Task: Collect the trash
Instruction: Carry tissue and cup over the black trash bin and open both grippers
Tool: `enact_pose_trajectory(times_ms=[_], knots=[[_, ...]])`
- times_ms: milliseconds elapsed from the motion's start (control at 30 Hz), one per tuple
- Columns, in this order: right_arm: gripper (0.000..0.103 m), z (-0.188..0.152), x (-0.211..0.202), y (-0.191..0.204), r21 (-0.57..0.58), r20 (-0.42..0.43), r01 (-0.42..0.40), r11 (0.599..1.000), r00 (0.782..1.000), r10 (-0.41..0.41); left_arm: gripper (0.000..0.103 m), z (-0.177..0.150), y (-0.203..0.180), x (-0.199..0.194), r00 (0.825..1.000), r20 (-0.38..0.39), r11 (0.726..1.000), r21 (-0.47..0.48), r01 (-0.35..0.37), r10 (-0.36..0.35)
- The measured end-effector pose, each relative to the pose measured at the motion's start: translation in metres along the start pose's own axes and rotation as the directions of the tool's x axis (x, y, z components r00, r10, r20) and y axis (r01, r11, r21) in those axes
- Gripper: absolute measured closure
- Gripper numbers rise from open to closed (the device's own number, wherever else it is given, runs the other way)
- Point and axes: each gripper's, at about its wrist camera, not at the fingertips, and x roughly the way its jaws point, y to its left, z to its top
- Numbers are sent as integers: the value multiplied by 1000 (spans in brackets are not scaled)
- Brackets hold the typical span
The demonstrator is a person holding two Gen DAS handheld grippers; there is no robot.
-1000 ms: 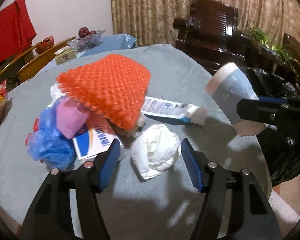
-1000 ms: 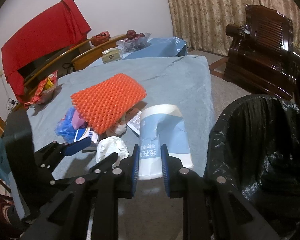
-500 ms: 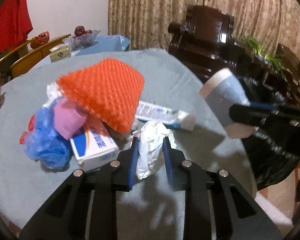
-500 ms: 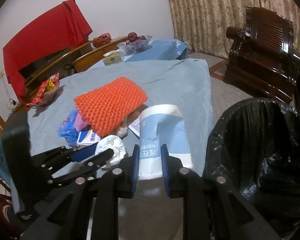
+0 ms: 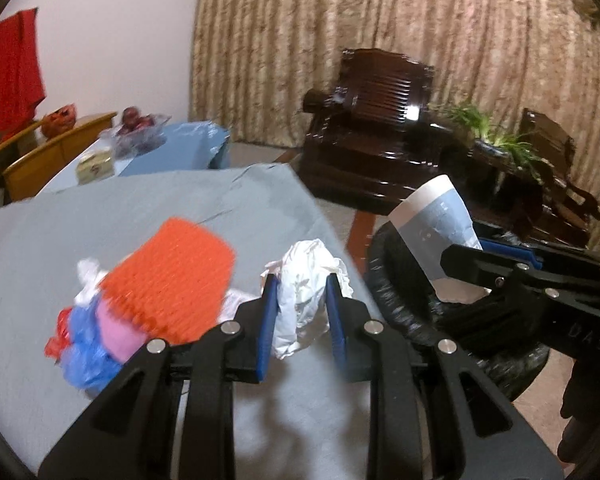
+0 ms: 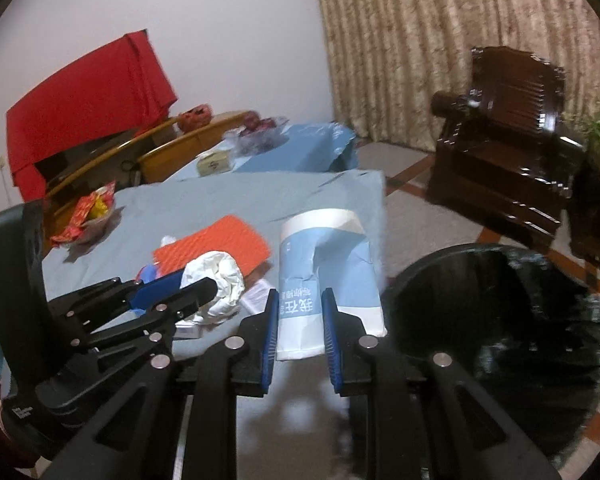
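With our left gripper (image 5: 302, 304) jaws pinching a crumpled tissue (image 5: 306, 280) and right gripper (image 6: 300, 320) jaws pinching a flattened paper cup (image 6: 324, 276), we judge either could slip short of the black-lined bin (image 6: 496, 320) just right of the jaws.

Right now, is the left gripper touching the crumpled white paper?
Touching. The left wrist view shows the left gripper with both blue pads pressed against the crumpled white paper, which bulges above and below them, lifted off the table.

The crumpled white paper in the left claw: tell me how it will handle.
The crumpled white paper looks light and soft; it bulges past the left claw, so it probably compresses. A loose flap hangs below, so it may snag.
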Motion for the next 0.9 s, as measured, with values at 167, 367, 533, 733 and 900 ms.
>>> enact_pose_trajectory(times_ms=[167,367,533,733,900], knots=[[82,-1,-18,-37,37,17,90,995,996,-90,80,14,-33,12,998,7,997,42,67,-68],[82,-10,-30,-83,97,11,184,978,983,-186,80,29,-80,35,989,-5,985,87,149,-149],[82,-21,-32,-109,129,-13,236,963,972,-236,79,31,-112,52,979,-23,973,114,202,-201],[75,-33,-35,-131,164,-39,281,945,960,-279,62,31,-134,72,963,-66,957,114,266,-260],[63,-39,-38,-137,181,-44,306,935,952,-303,39,32,-136,75,964,-67,958,115,264,-258]])
